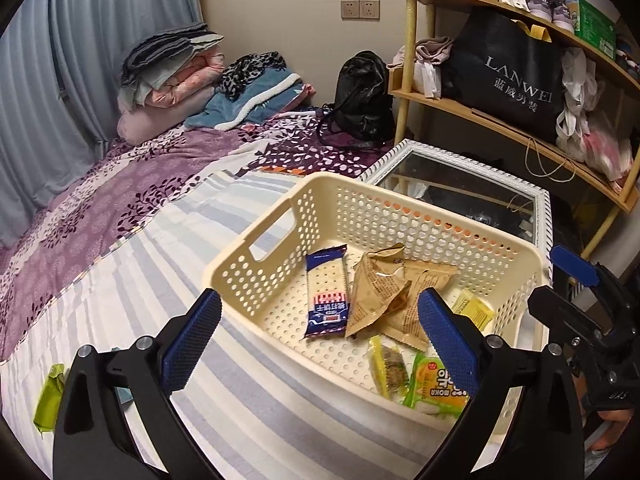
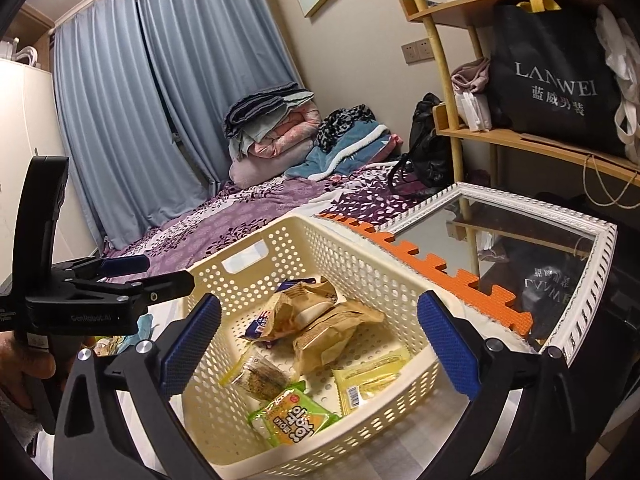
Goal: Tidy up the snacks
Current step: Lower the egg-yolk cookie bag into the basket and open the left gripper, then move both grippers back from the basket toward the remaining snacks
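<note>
Holding mixed snack packets (image 1: 384, 304), cream perforated basket (image 1: 280, 256) on striped bedding; both grippers wide, empty.

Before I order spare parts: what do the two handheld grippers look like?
Both are alike. The left gripper has black plastic arms with silver bolts and blue finger pads with a fine ribbed texture. The right gripper has the same build. Seen from the right wrist, the left one's black body bears faint "GenRobot.AI" lettering. No cables show, and no sleeve is clear.
</note>
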